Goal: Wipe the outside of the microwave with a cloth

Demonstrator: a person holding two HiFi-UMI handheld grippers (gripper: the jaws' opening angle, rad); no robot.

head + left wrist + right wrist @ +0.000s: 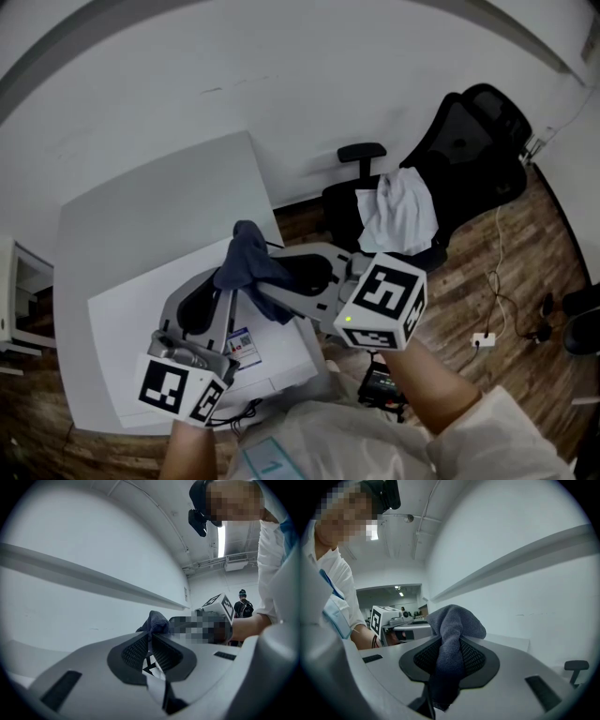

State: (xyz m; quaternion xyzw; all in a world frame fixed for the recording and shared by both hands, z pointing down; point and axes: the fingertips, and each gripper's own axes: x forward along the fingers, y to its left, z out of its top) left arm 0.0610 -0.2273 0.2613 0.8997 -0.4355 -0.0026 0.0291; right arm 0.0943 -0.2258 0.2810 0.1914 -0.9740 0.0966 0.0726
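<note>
A dark blue cloth (pixel 251 258) is bunched up between my two grippers, above the white microwave (pixel 127 323). My right gripper (pixel 272 270) is shut on it: in the right gripper view the cloth (pixel 452 623) fills the gap between the black pads and hangs out below them. My left gripper (pixel 231 277) comes from the lower left with its jaws almost together. In the left gripper view the cloth (pixel 157 619) rises right at the left gripper's (pixel 151 637) tips, pinched there by an edge. Both grippers point roughly level, tips nearly meeting.
The microwave stands on a white table (pixel 159 192) against a white wall. Right of it is a black office chair (pixel 469 141) with a white cloth (pixel 401 214) draped on the seat. Cables and a power strip (pixel 485 339) lie on the wooden floor.
</note>
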